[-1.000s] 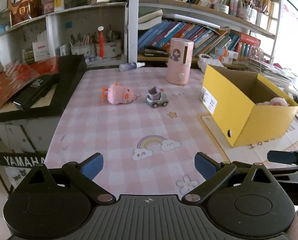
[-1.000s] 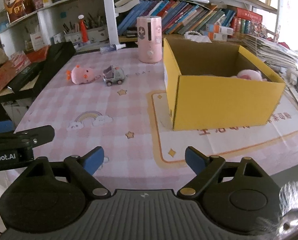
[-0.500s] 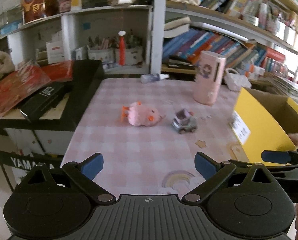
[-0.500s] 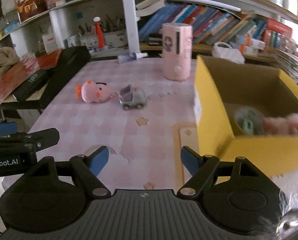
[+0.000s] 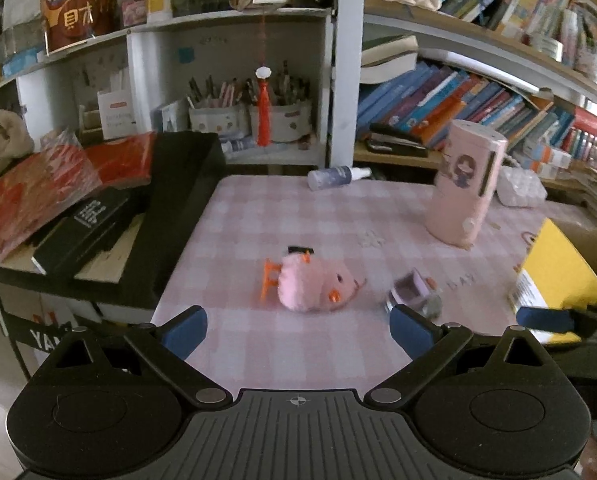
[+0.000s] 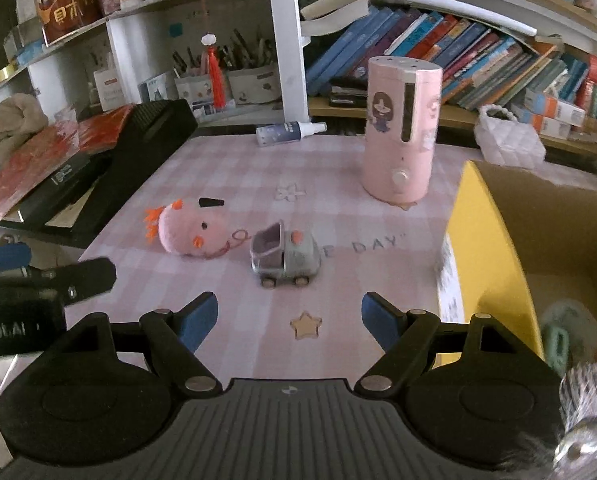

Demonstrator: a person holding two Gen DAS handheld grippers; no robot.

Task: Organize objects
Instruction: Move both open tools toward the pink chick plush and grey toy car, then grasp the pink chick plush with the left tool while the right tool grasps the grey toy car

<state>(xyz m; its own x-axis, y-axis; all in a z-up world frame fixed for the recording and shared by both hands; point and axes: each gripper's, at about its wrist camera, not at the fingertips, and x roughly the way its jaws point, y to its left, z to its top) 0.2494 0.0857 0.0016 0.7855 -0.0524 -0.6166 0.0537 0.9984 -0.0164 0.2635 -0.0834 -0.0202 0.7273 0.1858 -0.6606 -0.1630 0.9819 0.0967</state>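
- Left wrist view: our left gripper [image 5: 298,326] has its fingers spread wide, nothing betw. them. Plush toy [image 5: 316,288] lies on its side on the tablecloth [image 5: 258,216], just ahead of the gap. Toy truck [image 5: 414,296] sits just beside it to the right, partly behind our right fingertip; yellow box [image 5: 558,276] at far right.
- Risk here: plush is soft and round, so a shallow pinch could squeeze it out. Wide fingers may also knock the truck while closing.
- Right wrist view: our right gripper [image 6: 289,320] also spread apart, empty. Truck [image 6: 284,254] near and centred ahead; plush [image 6: 190,232] to its left, apart from it. Box [image 6: 494,256] to the right, w/ items already inside.
- Risk here: truck has wheels, so a one-sided touch may roll it away. Both grippers work close together and could collide. Pink canister [image 6: 400,132] stands upright behind; an overshoot could tip it.
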